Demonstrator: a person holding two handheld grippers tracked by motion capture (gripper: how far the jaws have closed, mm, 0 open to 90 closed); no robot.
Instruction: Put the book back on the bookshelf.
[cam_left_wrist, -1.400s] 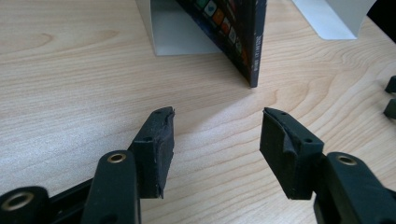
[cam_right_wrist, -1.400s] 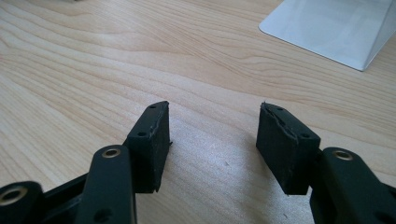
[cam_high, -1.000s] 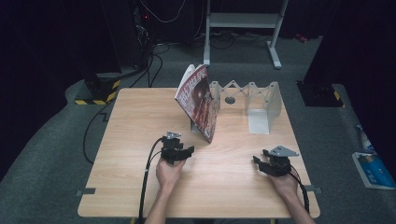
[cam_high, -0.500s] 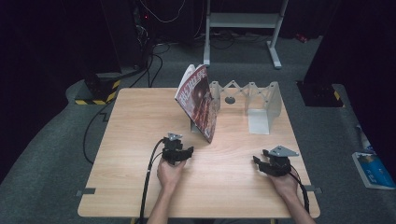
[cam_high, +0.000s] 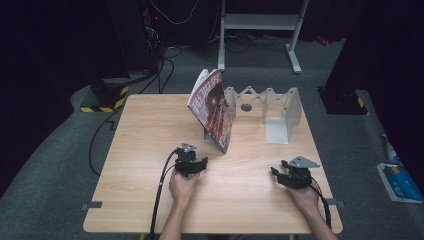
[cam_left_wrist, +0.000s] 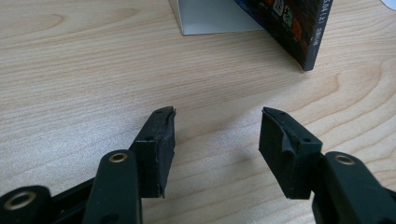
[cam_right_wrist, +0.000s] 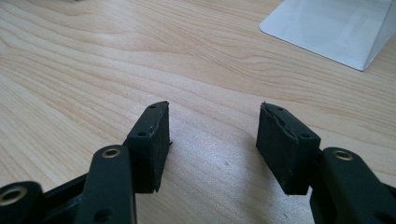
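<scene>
While the book (cam_high: 212, 110) stands tilted on the tabletop (cam_high: 150, 135), leaning on the left end of a white expandable rack (cam_high: 267, 107), the left gripper (cam_high: 192, 165) rests near it at about seven o'clock, fingers (cam_left_wrist: 156, 144) apart and empty. The right gripper (cam_high: 287, 177) lies at four o'clock, well apart, fingers (cam_right_wrist: 285, 149) open, holding nothing.

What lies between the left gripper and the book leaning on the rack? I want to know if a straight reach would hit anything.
Nothing visible does. Bare table separates the open left gripper from the book propped against the white rack.
</scene>
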